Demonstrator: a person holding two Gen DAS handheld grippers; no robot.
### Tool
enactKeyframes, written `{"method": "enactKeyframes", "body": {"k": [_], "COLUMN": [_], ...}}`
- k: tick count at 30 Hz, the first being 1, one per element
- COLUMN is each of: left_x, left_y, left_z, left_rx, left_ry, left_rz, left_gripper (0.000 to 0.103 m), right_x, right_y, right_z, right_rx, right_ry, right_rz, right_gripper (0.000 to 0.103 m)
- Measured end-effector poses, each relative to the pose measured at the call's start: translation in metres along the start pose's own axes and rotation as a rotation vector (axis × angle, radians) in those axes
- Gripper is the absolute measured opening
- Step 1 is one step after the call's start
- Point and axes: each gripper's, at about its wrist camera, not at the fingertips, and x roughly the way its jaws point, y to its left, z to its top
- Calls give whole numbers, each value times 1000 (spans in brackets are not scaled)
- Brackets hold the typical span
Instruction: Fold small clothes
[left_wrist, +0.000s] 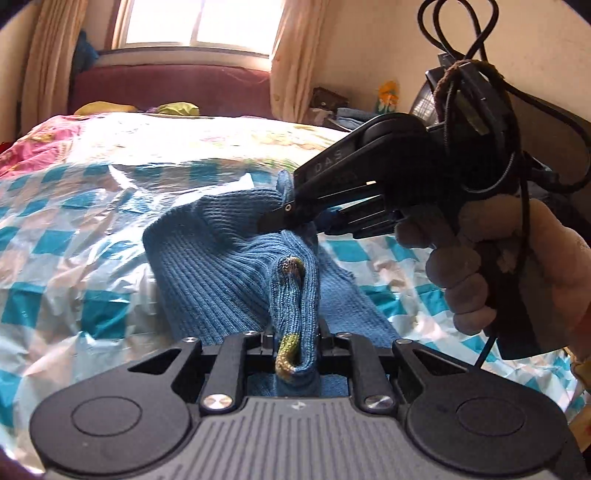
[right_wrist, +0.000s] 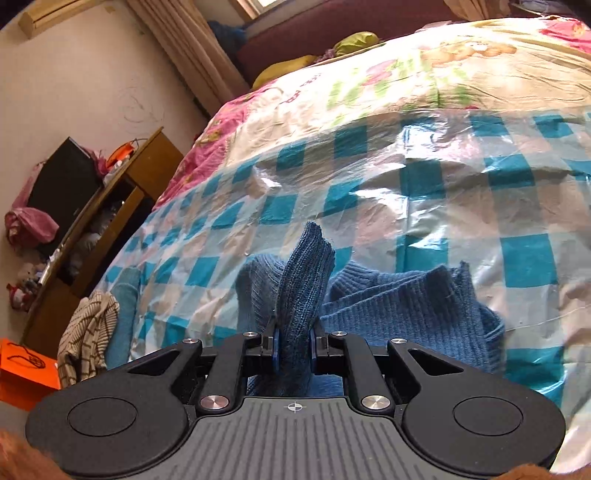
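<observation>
I see one bed under one blue-checked plastic sheet, with one window and curtains behind it, and one wooden cabinet by the wall. One blue knit garment lies on the sheet, partly lifted. My two grippers are both clamped on it: the left gripper is pinched narrow on a fold with multicoloured trim, and the right gripper nips another bunched edge.

"DAS", likely partial, on right hand-held gripper finger; nothing else legible.
</observation>
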Motion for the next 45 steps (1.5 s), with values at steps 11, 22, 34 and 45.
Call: {"method": "enactKeyframes", "body": {"k": [11, 22, 34, 45], "left_x": [63, 61, 37, 2], "left_y": [-60, -91, -90, -43], "left_z": [-6, -6, -24, -27], "left_rx": [103, 162, 183, 111], "left_ry": [109, 80, 142, 140], "left_rz": [23, 70, -110, -19], "left_gripper": [21, 23, 48, 50], "right_x": [13, 16, -26, -69], "right_y": [-81, -84, -96, -61], "right_z": [-7, 4, -11, -77], "right_rx": [71, 18, 50, -50], "right_ry": [41, 36, -20, 0], "right_rz": [-41, -7, -50, 0], "right_gripper": [14, 14, 27, 33]}}
